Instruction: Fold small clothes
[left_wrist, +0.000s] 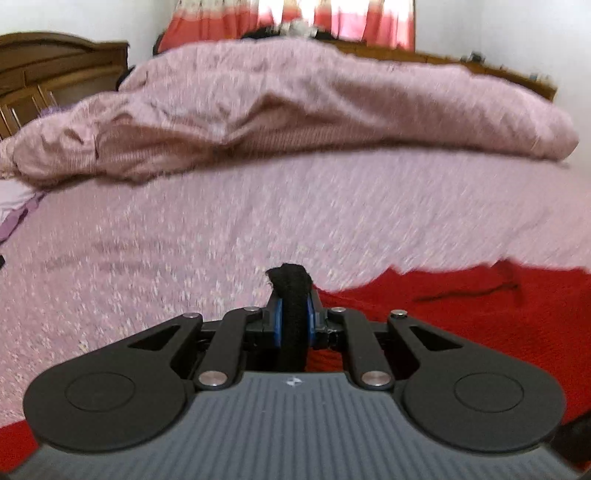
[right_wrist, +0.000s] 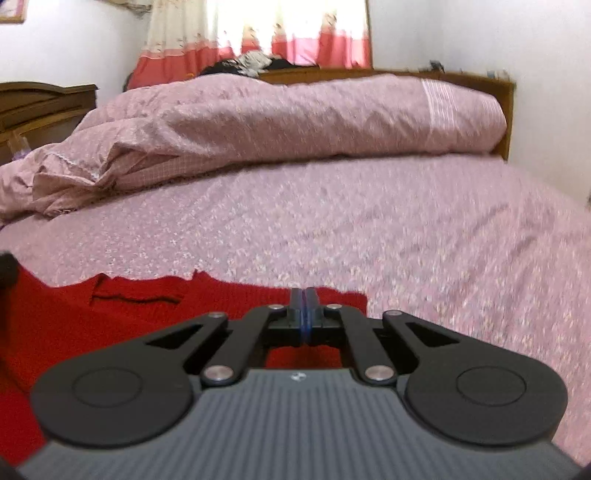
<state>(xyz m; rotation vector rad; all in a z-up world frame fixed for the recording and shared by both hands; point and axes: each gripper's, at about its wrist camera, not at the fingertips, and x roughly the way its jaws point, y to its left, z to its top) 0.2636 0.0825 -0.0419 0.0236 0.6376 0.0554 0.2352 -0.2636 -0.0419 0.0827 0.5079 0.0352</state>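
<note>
A red knitted garment (left_wrist: 461, 314) lies flat on the bed, at the lower right of the left wrist view. My left gripper (left_wrist: 293, 295) is shut on a thick fold of black knitted cloth (left_wrist: 290, 277), which sticks up above the blue pads at the garment's left edge. In the right wrist view the same red garment (right_wrist: 129, 321) fills the lower left, with a dark seam line across it. My right gripper (right_wrist: 305, 295) is shut over the garment's far right corner, pads together. No cloth shows between them, and I cannot tell if an edge is pinched.
The pink flowered bedsheet (left_wrist: 221, 229) stretches ahead of both grippers. A bunched pink quilt (left_wrist: 295, 110) lies across the far side of the bed. Behind it are a wooden headboard (right_wrist: 480, 81), a wooden cabinet (left_wrist: 55, 66) at the left and a red-and-cream curtain (right_wrist: 258, 33).
</note>
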